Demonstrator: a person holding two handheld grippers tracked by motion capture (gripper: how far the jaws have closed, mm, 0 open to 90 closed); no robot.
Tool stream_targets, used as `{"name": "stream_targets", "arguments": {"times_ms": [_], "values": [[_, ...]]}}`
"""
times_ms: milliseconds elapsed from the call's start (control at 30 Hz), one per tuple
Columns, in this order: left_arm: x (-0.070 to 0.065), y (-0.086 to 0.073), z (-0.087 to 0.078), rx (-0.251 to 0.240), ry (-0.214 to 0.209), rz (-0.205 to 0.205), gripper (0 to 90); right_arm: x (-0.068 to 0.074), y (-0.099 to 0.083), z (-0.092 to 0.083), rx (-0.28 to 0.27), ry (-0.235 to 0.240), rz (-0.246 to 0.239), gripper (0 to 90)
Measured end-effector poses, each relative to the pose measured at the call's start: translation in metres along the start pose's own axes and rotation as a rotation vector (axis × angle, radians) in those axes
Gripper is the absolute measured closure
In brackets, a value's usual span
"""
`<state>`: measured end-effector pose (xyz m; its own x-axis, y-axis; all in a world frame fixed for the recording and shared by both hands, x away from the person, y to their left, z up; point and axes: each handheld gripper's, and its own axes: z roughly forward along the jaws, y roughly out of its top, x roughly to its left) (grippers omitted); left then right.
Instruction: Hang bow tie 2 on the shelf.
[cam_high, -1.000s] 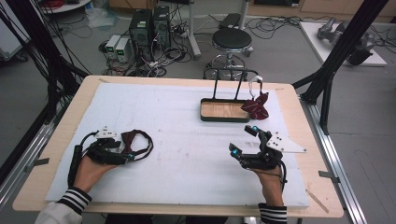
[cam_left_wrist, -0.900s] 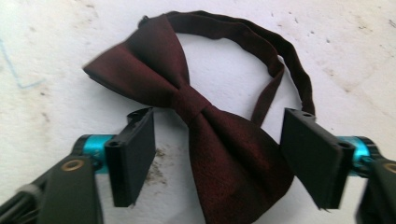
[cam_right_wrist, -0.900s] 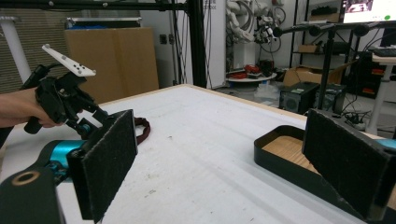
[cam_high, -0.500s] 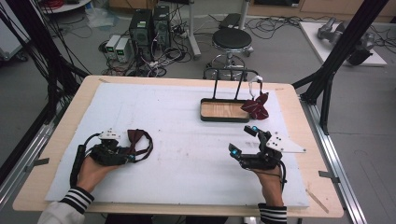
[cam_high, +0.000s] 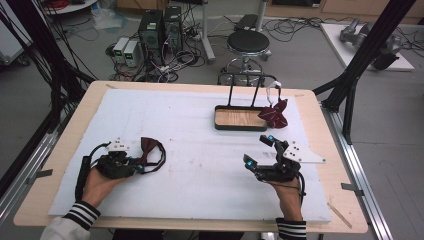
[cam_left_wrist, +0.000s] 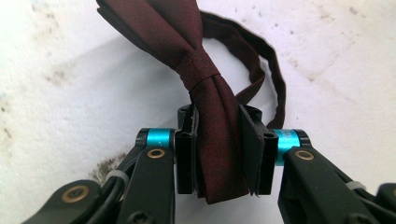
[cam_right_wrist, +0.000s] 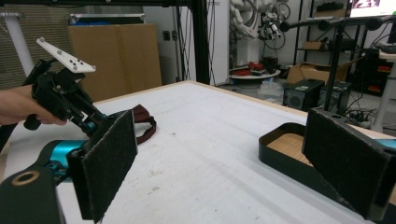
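A dark red bow tie (cam_high: 150, 150) with its neck strap lies on the white mat at the left. My left gripper (cam_high: 139, 163) lies low on the mat beside it. In the left gripper view one wing of the bow tie (cam_left_wrist: 201, 70) runs down between the two jaws. The left gripper (cam_left_wrist: 219, 114) has just been closing, and its pads now press on that wing. My right gripper (cam_high: 259, 150) rests at the right of the mat with its jaws wide apart. Nothing is between the right gripper (cam_right_wrist: 224, 158) jaws.
A black-rimmed wooden tray (cam_high: 219, 120) sits at the back right under a black wire rack (cam_high: 245, 77). A second dark red bow tie (cam_high: 275, 115) hangs by a white clip at the tray's right end. A stool (cam_high: 248, 42) stands beyond the table.
The left gripper's jaws have come together on the bow tie's wing. Both hands have kept their places and the right gripper is unchanged.
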<state>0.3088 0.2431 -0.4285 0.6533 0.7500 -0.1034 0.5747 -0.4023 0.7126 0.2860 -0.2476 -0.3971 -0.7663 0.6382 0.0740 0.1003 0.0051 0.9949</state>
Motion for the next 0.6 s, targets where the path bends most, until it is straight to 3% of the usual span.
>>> {"name": "stream_targets", "arguments": {"times_ms": [233,467,567,600], "values": [[-0.003,0.003,-0.003,-0.056,-0.035,0.034,69.0,0.002,-0.002,0.004,0.014,0.008,-0.003,9.6],[-0.004,0.012,-0.01,-0.136,-0.068,0.115,68.9,0.009,0.0,0.01,0.02,0.042,-0.008,9.6],[-0.004,0.013,-0.011,-0.154,-0.075,0.13,68.9,0.011,0.002,0.013,0.039,0.057,-0.011,9.6],[-0.005,0.014,-0.011,-0.173,-0.08,0.154,68.9,0.012,0.003,0.014,0.04,0.062,-0.012,9.6]]}}
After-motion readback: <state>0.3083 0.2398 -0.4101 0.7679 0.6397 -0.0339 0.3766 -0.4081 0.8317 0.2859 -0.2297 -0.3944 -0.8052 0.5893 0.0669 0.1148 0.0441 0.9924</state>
